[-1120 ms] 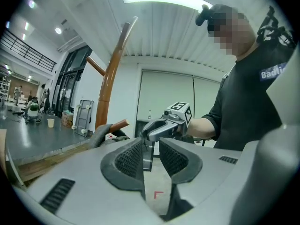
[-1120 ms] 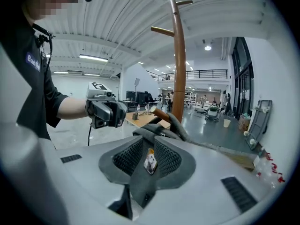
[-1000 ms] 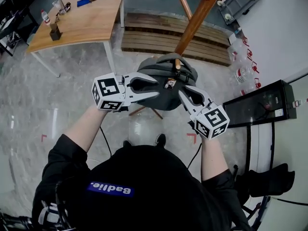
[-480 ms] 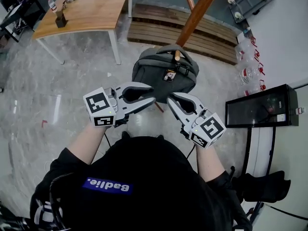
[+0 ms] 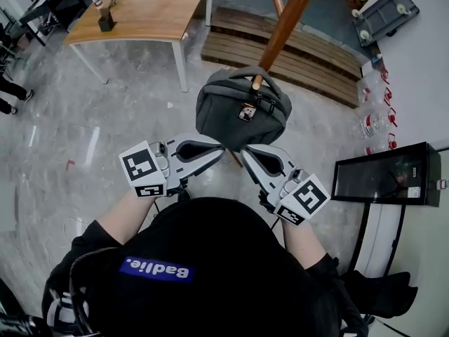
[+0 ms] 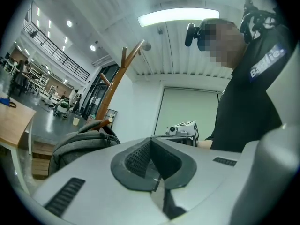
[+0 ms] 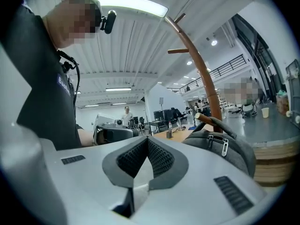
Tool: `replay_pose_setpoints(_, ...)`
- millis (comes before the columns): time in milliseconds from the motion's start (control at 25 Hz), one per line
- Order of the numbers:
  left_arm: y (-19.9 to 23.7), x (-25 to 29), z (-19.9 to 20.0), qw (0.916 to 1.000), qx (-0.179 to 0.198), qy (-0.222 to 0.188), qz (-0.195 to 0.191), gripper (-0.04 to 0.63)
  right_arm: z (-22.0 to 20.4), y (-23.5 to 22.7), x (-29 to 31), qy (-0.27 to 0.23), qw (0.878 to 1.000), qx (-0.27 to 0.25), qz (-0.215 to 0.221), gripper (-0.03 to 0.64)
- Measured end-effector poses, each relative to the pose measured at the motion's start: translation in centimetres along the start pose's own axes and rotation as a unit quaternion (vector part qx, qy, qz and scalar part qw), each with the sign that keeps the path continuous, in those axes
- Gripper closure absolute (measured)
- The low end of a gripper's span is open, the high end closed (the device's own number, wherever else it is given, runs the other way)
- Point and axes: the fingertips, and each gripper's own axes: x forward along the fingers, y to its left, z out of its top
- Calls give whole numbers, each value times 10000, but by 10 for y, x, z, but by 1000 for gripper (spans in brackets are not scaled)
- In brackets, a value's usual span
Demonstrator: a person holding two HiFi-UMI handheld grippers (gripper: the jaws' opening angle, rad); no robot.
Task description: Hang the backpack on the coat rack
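grey backpack [image 5: 242, 114]; reddish-brown coat rack [image 5: 291, 12]; white left gripper [image 5: 219, 149] and right gripper [image 5: 247, 152], black-and-white square markers; pale wood table [image 5: 154, 12]

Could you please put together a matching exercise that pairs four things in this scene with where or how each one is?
Things:
1. backpack
2. table
3. left gripper
4. coat rack

Descriptions:
a. jaws together, nothing between them
b. brown wooden pole with pegs
c. grey, hanging by its top handle on a peg
d. light wood top, upper left of the head view, small things on it

Pairs: 1-c, 2-d, 3-a, 4-b
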Motion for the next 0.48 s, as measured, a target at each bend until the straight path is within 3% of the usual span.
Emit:
replay_pose_setpoints(280,-5,4,-9,9994,200,139,258,586,-11,0,-6,-22,9998,173,73,611)
replay_pose_setpoints(480,-8,4,-6,9991,262,150,304,586,-11,5,-5,-13,9999,21,128,611)
